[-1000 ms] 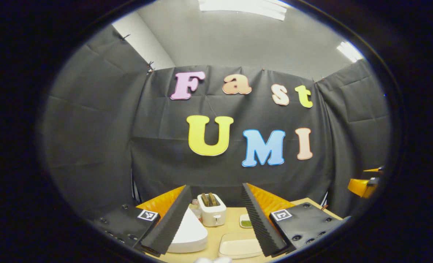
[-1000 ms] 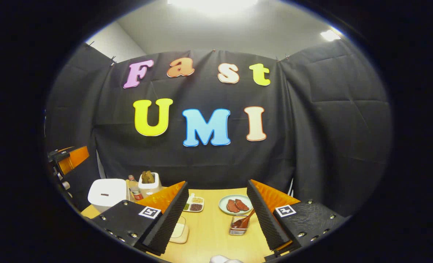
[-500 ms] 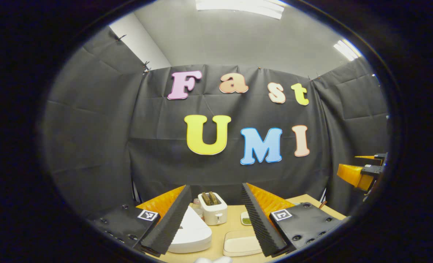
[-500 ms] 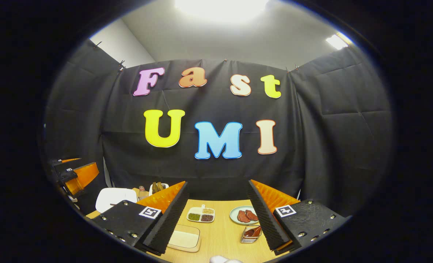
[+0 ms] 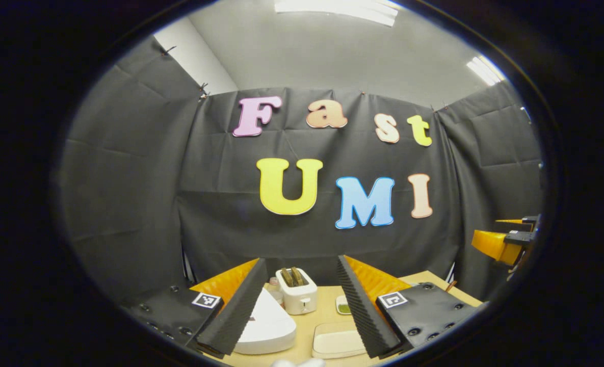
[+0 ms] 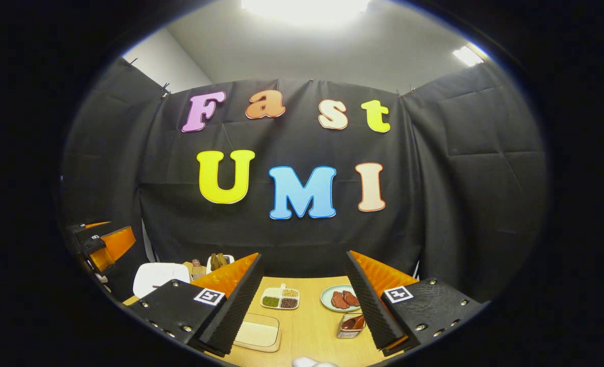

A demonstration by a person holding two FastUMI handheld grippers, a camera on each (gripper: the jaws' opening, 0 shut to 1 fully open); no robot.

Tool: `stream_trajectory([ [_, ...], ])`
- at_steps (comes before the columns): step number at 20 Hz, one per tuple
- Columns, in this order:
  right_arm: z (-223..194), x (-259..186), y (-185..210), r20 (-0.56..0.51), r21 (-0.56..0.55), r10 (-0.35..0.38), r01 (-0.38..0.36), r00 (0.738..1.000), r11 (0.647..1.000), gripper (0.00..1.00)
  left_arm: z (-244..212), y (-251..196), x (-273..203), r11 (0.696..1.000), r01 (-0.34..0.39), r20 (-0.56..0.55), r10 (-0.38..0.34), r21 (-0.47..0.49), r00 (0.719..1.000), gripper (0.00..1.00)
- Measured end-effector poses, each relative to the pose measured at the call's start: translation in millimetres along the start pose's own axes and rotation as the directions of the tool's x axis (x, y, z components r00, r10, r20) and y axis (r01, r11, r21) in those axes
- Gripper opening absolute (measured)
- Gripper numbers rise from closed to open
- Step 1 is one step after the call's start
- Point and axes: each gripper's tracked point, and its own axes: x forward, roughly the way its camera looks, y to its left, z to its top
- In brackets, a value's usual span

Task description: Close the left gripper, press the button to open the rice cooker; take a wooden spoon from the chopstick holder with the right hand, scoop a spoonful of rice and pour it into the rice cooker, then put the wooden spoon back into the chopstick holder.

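My left gripper (image 5: 300, 260) is open and empty, held above the table's near side. Below it, partly behind the left finger, sits the white rice cooker (image 5: 268, 326) with its lid down. My right gripper (image 6: 303, 254) is open too and holds nothing. The metal chopstick holder (image 6: 350, 326) with a wooden spoon (image 6: 355, 321) in it stands by the right finger's inner edge, partly hidden. A divided dish of grains (image 6: 280, 299) lies mid-table. The rice cooker (image 6: 159, 275) appears far left in the right gripper view, under the left gripper (image 6: 105, 244).
A white toaster (image 5: 296, 295) stands behind the cooker. A pale tray (image 5: 335, 341) lies on the wooden table (image 6: 307, 326) near the front. A plate of meat slices (image 6: 340, 298) sits behind the holder. The right gripper (image 5: 505, 242) hangs at the far right.
Both grippers stayed open. The right gripper view has drawn back a little, so the spoon holder now sits against its right finger. The left gripper view barely shifted.
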Motion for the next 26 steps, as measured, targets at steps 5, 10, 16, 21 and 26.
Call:
stream_trajectory([
  [5,-4.3,2.5,-4.5,-0.017,0.007,0.000,0.000,1.000,1.000,0.98,-4.7,-0.6,4.6,1.000,-0.003,-0.009,0.003,0.006,1.000,1.00],
  [10,-6.4,1.2,-9.3,-0.023,0.037,0.005,-0.004,1.000,0.999,0.98,-15.2,14.1,0.0,0.999,-0.046,-0.038,0.045,-0.024,0.998,0.14],
  [16,-15.6,2.0,-18.4,-0.067,0.021,-0.002,0.003,0.998,1.000,0.98,-60.4,44.5,45.0,0.992,-0.127,-0.103,0.128,0.019,0.986,0.08],
  [21,-22.5,-1.3,-32.8,-0.091,-0.024,-0.025,0.023,0.996,0.999,0.98,-143.1,92.0,74.3,0.968,-0.249,-0.259,0.248,0.027,0.934,0.08],
  [26,-38.3,-3.4,-51.4,-0.145,-0.022,-0.064,0.061,0.987,0.998,0.98,-223.4,126.1,100.7,0.941,-0.335,-0.411,0.322,0.042,0.853,0.09],
])
